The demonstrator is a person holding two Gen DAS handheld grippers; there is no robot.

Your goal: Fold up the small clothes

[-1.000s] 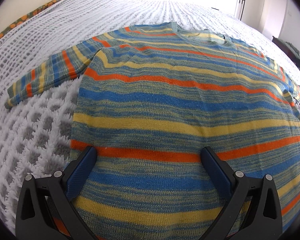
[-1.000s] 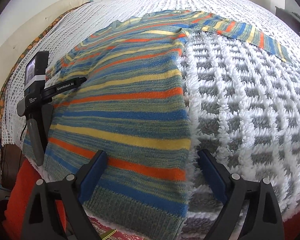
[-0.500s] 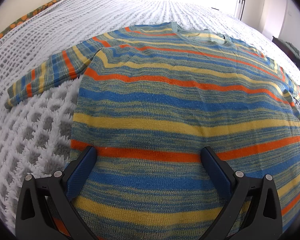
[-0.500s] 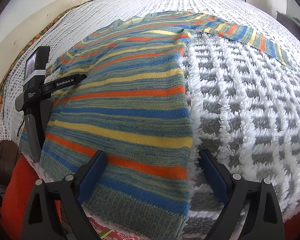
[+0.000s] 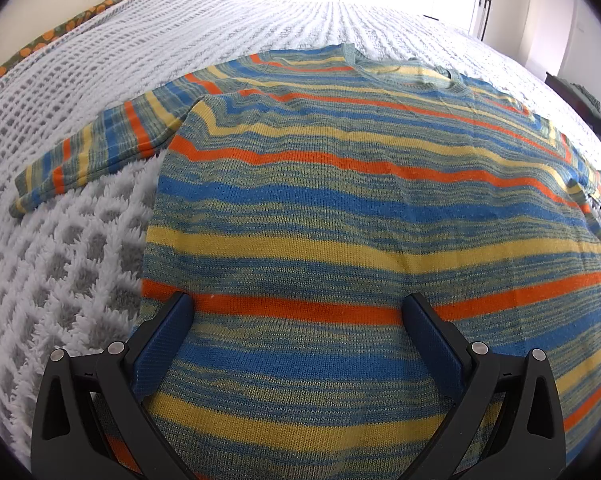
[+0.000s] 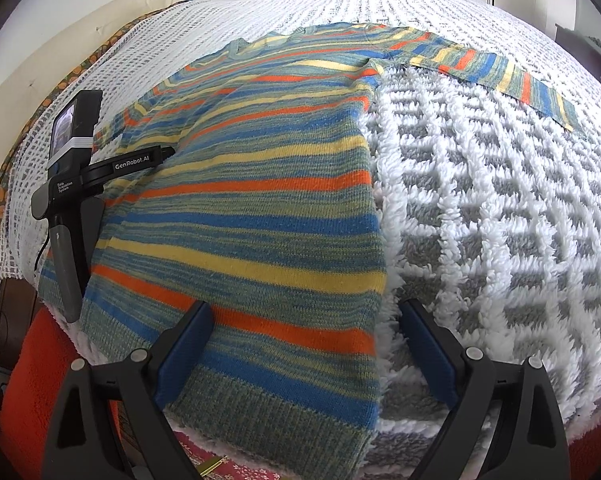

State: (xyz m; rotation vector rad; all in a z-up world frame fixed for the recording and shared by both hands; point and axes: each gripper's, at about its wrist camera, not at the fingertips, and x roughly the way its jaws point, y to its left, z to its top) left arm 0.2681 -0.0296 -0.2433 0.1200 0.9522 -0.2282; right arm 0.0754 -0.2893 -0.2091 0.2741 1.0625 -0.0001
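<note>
A striped knit sweater (image 5: 340, 208) in blue, yellow, orange and green lies flat on the bed, both sleeves spread out. My left gripper (image 5: 298, 312) is open and empty, hovering over the lower left part of the sweater. Its left sleeve (image 5: 96, 152) stretches out to the left. In the right wrist view the sweater (image 6: 260, 208) fills the middle and its right sleeve (image 6: 496, 72) reaches to the far right. My right gripper (image 6: 306, 320) is open and empty over the sweater's lower right edge. The left gripper's body (image 6: 72, 184) shows at the left.
A fluffy white and grey lattice blanket (image 6: 500, 220) lies under the sweater, over a white knitted bedspread (image 5: 180, 28). A patterned pillow edge (image 5: 60, 28) and cream headboard sit at the far left. Red cloth (image 6: 32, 380) shows below the bed's near edge.
The right gripper has shifted slightly, so the sweater and the left gripper sit a little further right in its view. The left wrist view is unchanged.
</note>
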